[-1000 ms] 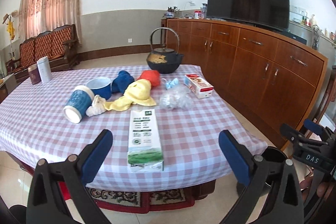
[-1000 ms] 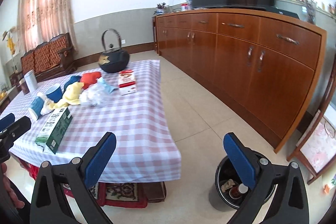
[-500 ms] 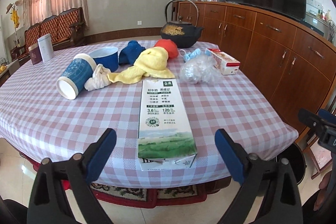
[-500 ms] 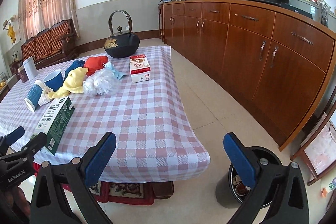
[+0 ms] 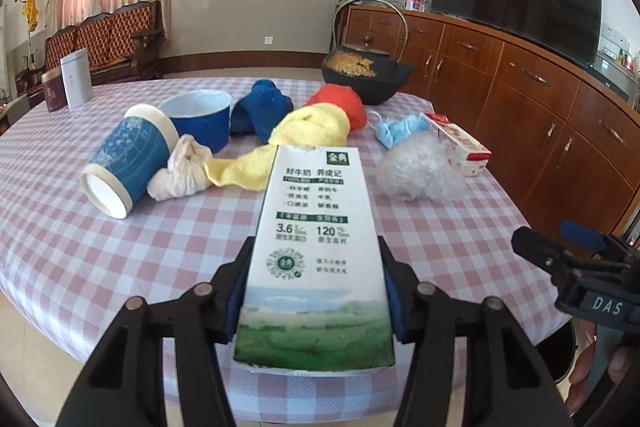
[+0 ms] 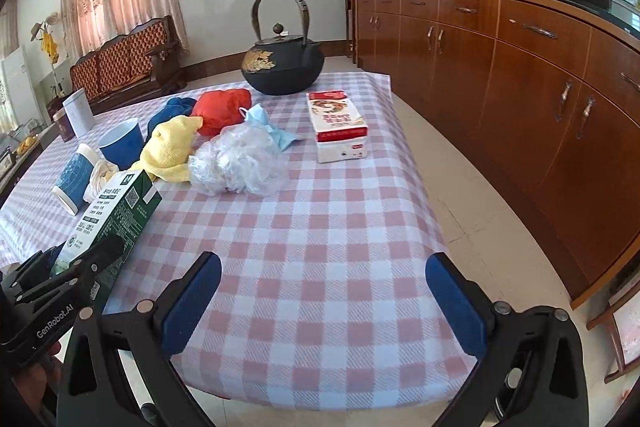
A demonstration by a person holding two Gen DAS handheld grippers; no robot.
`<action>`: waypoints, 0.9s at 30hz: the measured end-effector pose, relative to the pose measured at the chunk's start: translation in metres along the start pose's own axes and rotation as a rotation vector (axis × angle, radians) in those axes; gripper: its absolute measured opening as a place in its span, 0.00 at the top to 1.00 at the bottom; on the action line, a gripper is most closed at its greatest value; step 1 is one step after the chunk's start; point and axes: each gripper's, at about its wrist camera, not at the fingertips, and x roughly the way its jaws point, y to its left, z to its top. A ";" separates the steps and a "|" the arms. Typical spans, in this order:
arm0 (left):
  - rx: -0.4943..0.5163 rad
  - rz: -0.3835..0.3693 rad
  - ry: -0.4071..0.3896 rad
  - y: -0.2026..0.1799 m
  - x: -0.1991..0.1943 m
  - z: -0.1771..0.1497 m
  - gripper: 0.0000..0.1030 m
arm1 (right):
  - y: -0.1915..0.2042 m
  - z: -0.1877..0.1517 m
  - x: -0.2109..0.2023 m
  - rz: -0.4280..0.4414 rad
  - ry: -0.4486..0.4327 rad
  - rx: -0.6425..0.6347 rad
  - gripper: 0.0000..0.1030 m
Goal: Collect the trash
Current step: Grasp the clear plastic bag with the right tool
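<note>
A green and white milk carton (image 5: 316, 247) lies at the near edge of the checked table (image 5: 80, 267). My left gripper (image 5: 314, 291) is closing on it, with a blue pad against each long side of the carton. The right wrist view shows the same carton (image 6: 116, 211) at the left with the left gripper (image 6: 80, 263) around it. My right gripper (image 6: 320, 303) stands open above the table's near right corner with nothing between its fingers. Beyond lie a crumpled plastic bag (image 5: 416, 167), a blue face mask (image 5: 400, 129), a tipped blue paper cup (image 5: 124, 163) and a white tissue (image 5: 180, 167).
Yellow (image 5: 308, 131), blue (image 5: 260, 107) and red (image 5: 344, 103) cloths, a blue bowl (image 5: 200, 119), a red and white box (image 6: 338, 125) and a black iron kettle (image 6: 282, 63) share the table. A long wooden sideboard (image 6: 520, 67) runs along the right, across a strip of tiled floor.
My left gripper moved forward and down to the carton, and its jaws came in from wide open onto the carton's sides. The right gripper moved left and forward over the table's corner, still open.
</note>
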 end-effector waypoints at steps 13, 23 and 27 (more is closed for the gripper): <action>-0.037 0.050 0.001 0.035 0.028 0.041 0.46 | 0.065 0.062 0.082 0.091 0.083 -0.090 0.04; -0.026 0.045 0.017 0.036 0.031 0.042 0.46 | 0.074 0.066 0.107 0.102 0.160 -0.092 0.48; -0.016 0.029 0.003 0.028 0.018 0.041 0.46 | 0.068 0.066 0.083 0.101 0.104 -0.080 0.49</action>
